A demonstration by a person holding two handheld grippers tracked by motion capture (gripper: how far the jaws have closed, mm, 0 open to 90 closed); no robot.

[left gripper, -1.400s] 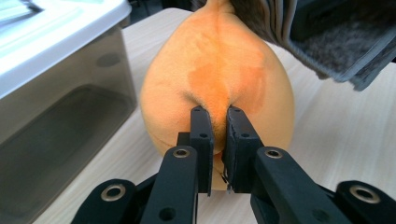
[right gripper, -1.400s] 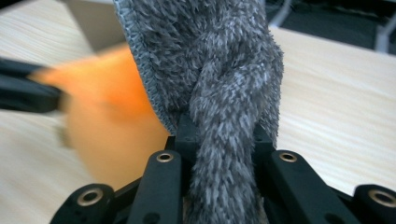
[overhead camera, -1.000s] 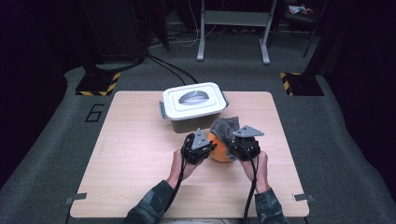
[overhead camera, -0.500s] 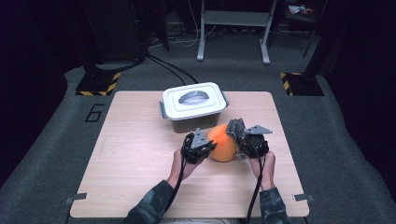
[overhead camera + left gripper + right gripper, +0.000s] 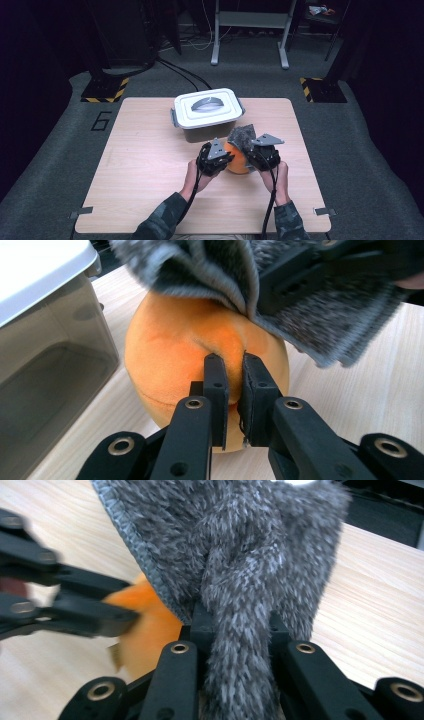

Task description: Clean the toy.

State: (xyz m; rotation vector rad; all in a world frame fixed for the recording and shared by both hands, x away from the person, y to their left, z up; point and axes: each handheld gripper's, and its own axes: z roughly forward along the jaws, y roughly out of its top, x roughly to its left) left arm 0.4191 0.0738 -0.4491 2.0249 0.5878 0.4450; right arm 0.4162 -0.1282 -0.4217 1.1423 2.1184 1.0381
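Observation:
A soft orange ball [image 5: 235, 161] rests on the wooden table [image 5: 145, 165], right of the middle. My left gripper [image 5: 232, 361] is shut, pinching a fold of the orange ball [image 5: 170, 340] from its left side. My right gripper [image 5: 235, 617] is shut on a fuzzy grey cloth [image 5: 240, 540], which bunches between its jaws. The grey cloth [image 5: 242, 136] drapes over the back and top of the ball. In the high view the left gripper [image 5: 223, 161] and right gripper [image 5: 253, 157] flank the ball closely.
A pale storage box with a white lid and handle [image 5: 207, 111] stands just behind the ball, and its wall [image 5: 45, 350] is close on the left in the left gripper view. Bare tabletop stretches to the left and along the front. Dark floor surrounds the table.
The right gripper had drawn the cloth a little back and right, baring more of the ball. It has come back, and the cloth again lies against the ball. The left gripper kept its pinch.

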